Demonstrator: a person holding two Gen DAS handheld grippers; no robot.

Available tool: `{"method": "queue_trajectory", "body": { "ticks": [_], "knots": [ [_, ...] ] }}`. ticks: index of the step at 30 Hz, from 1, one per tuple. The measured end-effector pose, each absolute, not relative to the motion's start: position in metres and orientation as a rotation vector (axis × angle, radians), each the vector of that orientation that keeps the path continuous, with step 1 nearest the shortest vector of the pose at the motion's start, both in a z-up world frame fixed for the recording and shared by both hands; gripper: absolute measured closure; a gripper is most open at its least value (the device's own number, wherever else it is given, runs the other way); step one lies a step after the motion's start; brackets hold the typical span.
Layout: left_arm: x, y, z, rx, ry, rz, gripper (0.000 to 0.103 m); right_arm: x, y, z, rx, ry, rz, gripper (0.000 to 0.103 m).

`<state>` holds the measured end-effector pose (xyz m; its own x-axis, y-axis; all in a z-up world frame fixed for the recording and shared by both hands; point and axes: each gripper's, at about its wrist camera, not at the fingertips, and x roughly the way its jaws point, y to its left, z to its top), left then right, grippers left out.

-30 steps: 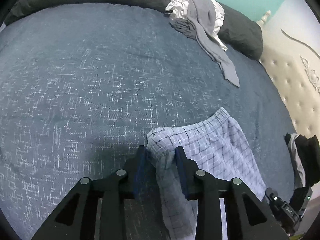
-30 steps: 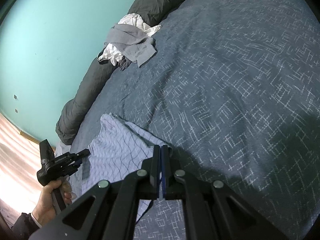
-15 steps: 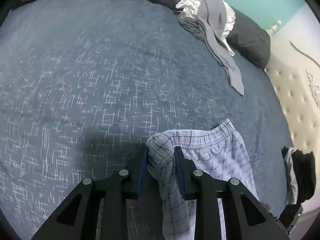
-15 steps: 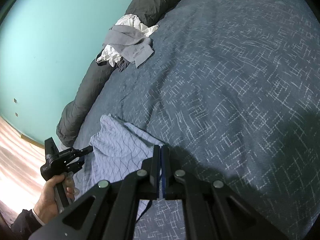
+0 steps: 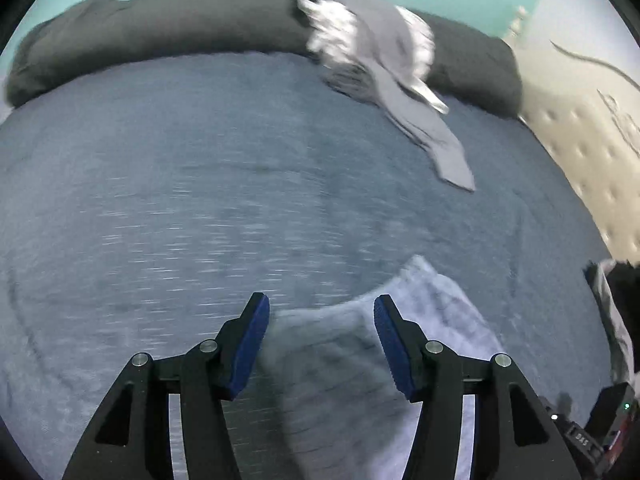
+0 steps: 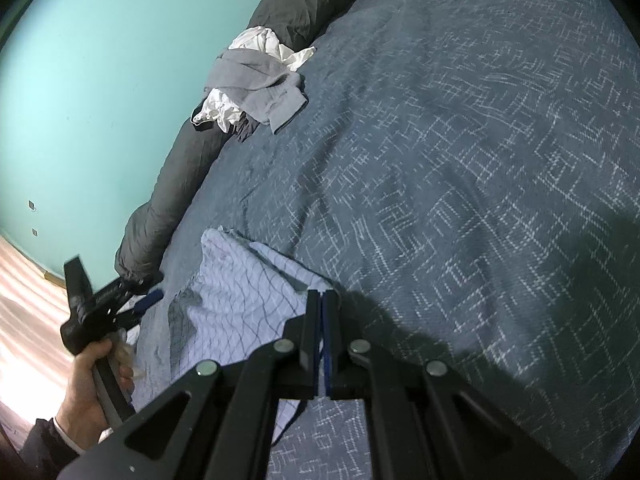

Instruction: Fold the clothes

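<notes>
Lying on the bed (image 6: 460, 160), the checked shorts (image 6: 236, 300) appear light and limp. The left gripper (image 5: 320, 320) fingers are opening, cloth loose between them; the right gripper (image 6: 322, 300) fingers are pinched shut on an edge. Hems are best gripped.

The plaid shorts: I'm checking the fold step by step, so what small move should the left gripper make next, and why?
Probably lift the left gripper clear of the plaid shorts. Its jaws are opening and the pads no longer press the cloth, which lies on the bedspread between them. The right gripper is shut at the shorts' other edge.
</notes>
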<state>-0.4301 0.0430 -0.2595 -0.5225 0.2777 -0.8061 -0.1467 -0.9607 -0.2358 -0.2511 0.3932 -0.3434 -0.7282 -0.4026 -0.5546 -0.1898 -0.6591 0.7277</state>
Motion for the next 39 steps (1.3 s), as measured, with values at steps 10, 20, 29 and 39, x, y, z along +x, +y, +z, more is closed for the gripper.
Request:
{"method": "queue_trajectory", "body": {
  "ticks": [10, 20, 29, 39],
  "knots": [
    [-0.466, 0.111, -0.29, -1.436, -0.143, 2.448, 0.05, -0.25, 0.394, -0.347, 1.112, -1.25, -2.509, 0.102],
    [-0.473, 0.116, -0.288, -1.444, -0.186, 2.463, 0.05, -0.246, 0.4, -0.35, 1.122, -1.293, -2.515, 0.102],
    [-0.432, 0.054, -0.25, -1.376, -0.271, 2.496, 0.048, -0.239, 0.408, -0.344, 1.045, -1.354, -2.563, 0.099],
    [-0.383, -0.022, -0.271, -1.45, -0.395, 2.543, 0.044, -0.241, 0.399, -0.343, 1.047, -1.352, -2.529, 0.062]
  ]
}}
